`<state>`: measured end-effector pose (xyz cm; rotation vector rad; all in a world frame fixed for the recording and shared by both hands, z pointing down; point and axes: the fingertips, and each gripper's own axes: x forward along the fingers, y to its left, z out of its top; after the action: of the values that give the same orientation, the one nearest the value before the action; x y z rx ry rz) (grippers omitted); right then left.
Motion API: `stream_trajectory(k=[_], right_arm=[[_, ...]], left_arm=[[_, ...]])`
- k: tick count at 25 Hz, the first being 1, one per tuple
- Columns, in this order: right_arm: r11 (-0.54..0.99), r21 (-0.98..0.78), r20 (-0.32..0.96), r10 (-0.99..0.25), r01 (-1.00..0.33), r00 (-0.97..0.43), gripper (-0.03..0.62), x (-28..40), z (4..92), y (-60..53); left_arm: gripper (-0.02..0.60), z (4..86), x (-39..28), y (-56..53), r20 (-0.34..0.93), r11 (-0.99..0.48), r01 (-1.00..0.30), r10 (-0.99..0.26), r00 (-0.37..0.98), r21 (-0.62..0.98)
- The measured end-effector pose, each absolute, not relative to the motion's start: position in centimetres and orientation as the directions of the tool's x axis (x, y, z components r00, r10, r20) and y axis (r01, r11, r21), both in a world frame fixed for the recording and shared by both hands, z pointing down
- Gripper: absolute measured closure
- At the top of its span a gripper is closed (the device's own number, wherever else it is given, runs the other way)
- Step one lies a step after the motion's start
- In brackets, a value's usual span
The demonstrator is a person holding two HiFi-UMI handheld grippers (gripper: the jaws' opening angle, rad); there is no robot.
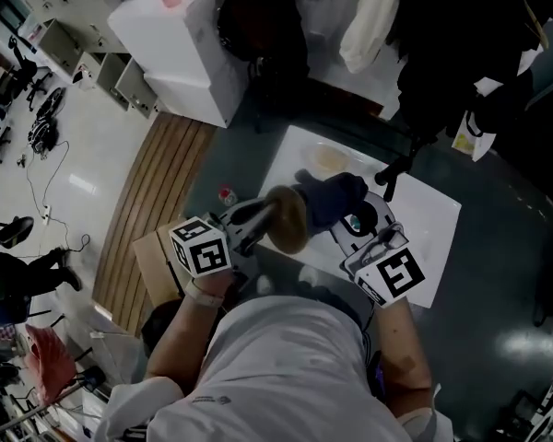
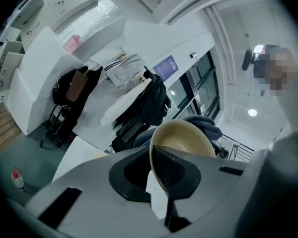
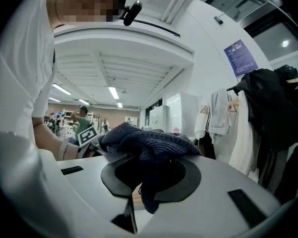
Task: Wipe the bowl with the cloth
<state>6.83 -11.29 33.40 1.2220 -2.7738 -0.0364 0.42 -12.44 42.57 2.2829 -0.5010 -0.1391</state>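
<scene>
In the head view my left gripper (image 1: 261,217) is shut on the rim of a tan bowl (image 1: 288,217), which is tilted on its side above the near edge of the white table (image 1: 438,212). My right gripper (image 1: 358,217) is shut on a dark blue knitted cloth (image 1: 336,196), and the cloth presses against the bowl's right side. The left gripper view shows the cream bowl (image 2: 185,142) clamped in my left gripper (image 2: 165,180), with the cloth (image 2: 207,123) behind it. In the right gripper view the cloth (image 3: 148,144) is bunched over my right gripper (image 3: 143,182) and hides the bowl.
A shallow pale dish (image 1: 330,159) and a black stand (image 1: 393,177) sit on the table. Dark clothes (image 1: 461,35) hang at the back right, and a white cabinet (image 1: 195,53) stands at the back left. A wooden slat strip (image 1: 157,201) and a small bottle (image 1: 227,195) are on the floor.
</scene>
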Motion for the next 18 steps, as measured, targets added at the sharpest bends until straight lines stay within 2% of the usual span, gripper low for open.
stream_trajectory(k=[4, 11, 18], right_arm=[[0.715, 0.122, 0.157, -0.698, -0.688, -0.698, 0.525, 6.4, 33.4, -12.1], [0.787, 0.183, 0.259, -0.617, -0.589, -0.743, 0.525, 5.3, 34.0, -12.5], [0.825, 0.153, 0.308, -0.563, -0.544, -0.767, 0.525, 4.1, 35.0, -12.0]], left_arm=[[0.563, 42.2, 1.4, -13.5, 0.038, -0.612, -0.280, -0.377, 0.926, 0.740], [0.563, 42.7, 0.3, -15.9, 0.035, -0.531, -0.284, -0.430, 0.902, 0.798], [0.563, 43.3, -0.9, -17.6, 0.027, -0.458, -0.280, -0.485, 0.874, 0.844]])
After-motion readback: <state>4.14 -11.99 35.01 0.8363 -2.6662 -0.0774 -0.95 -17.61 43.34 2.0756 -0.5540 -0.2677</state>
